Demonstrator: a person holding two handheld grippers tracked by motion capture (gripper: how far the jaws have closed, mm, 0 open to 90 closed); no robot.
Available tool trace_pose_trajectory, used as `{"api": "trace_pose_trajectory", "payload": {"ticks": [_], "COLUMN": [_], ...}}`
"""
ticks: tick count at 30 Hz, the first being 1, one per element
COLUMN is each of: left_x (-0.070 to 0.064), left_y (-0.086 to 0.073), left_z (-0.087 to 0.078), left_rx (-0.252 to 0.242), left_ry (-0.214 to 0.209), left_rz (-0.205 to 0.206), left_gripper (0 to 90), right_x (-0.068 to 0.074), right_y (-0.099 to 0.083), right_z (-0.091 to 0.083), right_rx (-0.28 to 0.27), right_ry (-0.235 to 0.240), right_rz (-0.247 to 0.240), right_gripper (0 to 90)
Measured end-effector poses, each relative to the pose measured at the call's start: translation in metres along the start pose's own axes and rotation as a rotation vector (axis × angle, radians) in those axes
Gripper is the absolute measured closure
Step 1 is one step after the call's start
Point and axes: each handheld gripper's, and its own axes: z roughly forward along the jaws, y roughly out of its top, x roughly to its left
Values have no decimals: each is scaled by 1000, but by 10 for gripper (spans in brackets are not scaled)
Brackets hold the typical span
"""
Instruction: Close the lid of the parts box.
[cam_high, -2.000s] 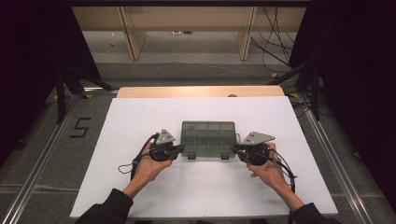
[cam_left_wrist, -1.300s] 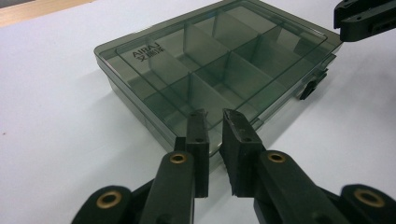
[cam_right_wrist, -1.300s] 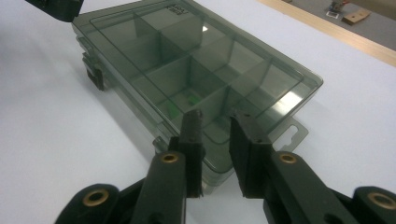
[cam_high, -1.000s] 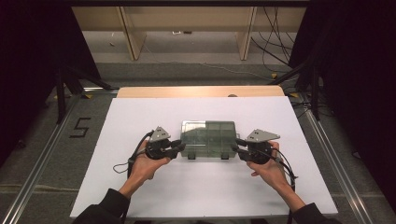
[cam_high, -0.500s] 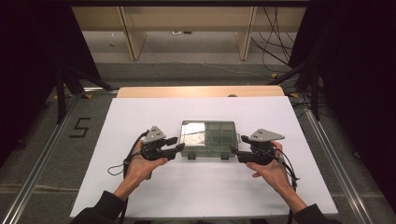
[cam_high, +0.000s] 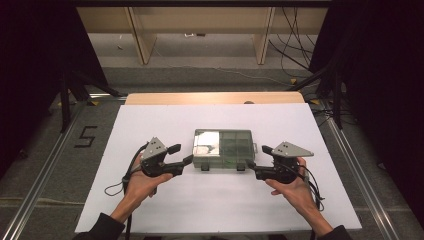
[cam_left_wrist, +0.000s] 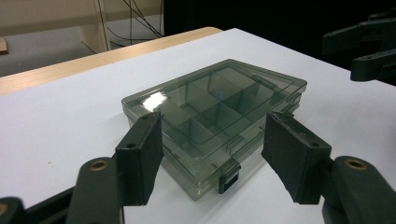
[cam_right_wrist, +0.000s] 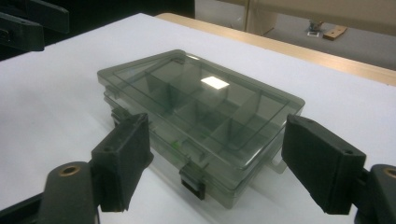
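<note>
A translucent grey-green compartment box (cam_high: 223, 149) lies flat on the white table (cam_high: 150, 210) with its lid down and two dark latches on its near edge. My left gripper (cam_high: 181, 154) is open just off the box's near left corner and points at it. In the left gripper view the pads (cam_left_wrist: 140, 156) stand wide apart, with the box (cam_left_wrist: 210, 107) a little beyond them. My right gripper (cam_high: 257, 157) is open at the near right corner. In its own view the box (cam_right_wrist: 201, 107) lies just past the open pads (cam_right_wrist: 322, 163). Neither gripper touches the box.
The white table top ends at a wooden strip (cam_high: 215, 98) along the far edge. Beyond it are wooden frame legs (cam_high: 142, 37) and loose cables (cam_high: 295, 30) on the floor. A metal rail (cam_high: 355, 170) runs along each side of the table.
Both grippers have drawn back slightly from the box's sides, toward the person and outward. The box has stayed in place.
</note>
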Motion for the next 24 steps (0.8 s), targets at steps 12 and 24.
{"api": "trace_pose_trajectory", "payload": {"ticks": [12, 24], "left_x": [-1, -13], "left_y": [-8, -10], "left_z": [-13, -25], "left_rx": [-39, -59], "left_ry": [1, -15], "left_rz": [44, 58], "left_gripper": [298, 270], "right_x": [7, 12], "right_y": [-7, -14], "right_z": [-11, -23], "right_rx": [-37, -81], "right_ry": [11, 15], "right_rz": [6, 17], "right_gripper": [199, 182]}}
